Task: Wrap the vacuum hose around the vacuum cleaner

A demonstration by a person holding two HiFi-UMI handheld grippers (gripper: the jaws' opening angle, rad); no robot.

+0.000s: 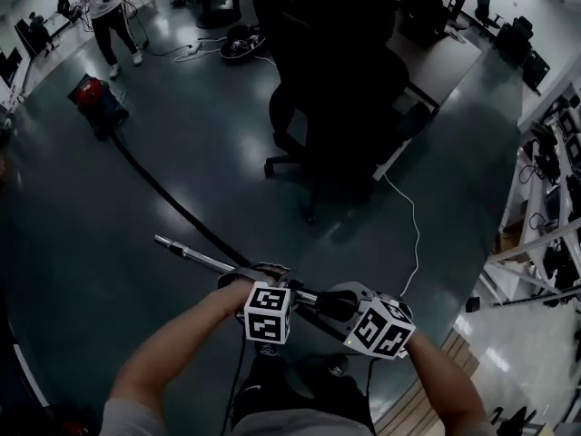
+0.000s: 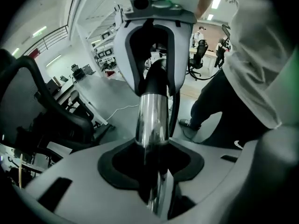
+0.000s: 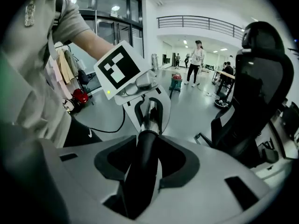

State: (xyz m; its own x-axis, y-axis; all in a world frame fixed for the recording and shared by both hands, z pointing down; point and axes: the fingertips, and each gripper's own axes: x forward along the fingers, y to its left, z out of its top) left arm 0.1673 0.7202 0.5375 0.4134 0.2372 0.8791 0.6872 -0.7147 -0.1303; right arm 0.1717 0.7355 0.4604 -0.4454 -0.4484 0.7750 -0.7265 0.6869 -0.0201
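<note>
I hold the vacuum's wand in both grippers, raised in front of me. Its chrome tube (image 1: pixel 195 257) points up-left in the head view. My left gripper (image 1: pixel 260 278) is shut on the chrome tube (image 2: pixel 150 120), which runs between its jaws (image 2: pixel 152 158). My right gripper (image 1: pixel 332 305) is shut on the wand's black handle end (image 3: pixel 145 148), just behind the left one (image 3: pixel 145 168). The black hose (image 1: pixel 168 198) trails across the floor to the red vacuum cleaner (image 1: pixel 93 96) at far left, also small in the right gripper view (image 3: pixel 176 82).
A large black office chair (image 1: pixel 336 89) stands just ahead, beside a desk (image 1: pixel 445 57). A white cable (image 1: pixel 413 230) lies on the floor to its right. A person (image 1: pixel 109 16) stands beyond the vacuum cleaner, with loose cords (image 1: pixel 195 51) nearby.
</note>
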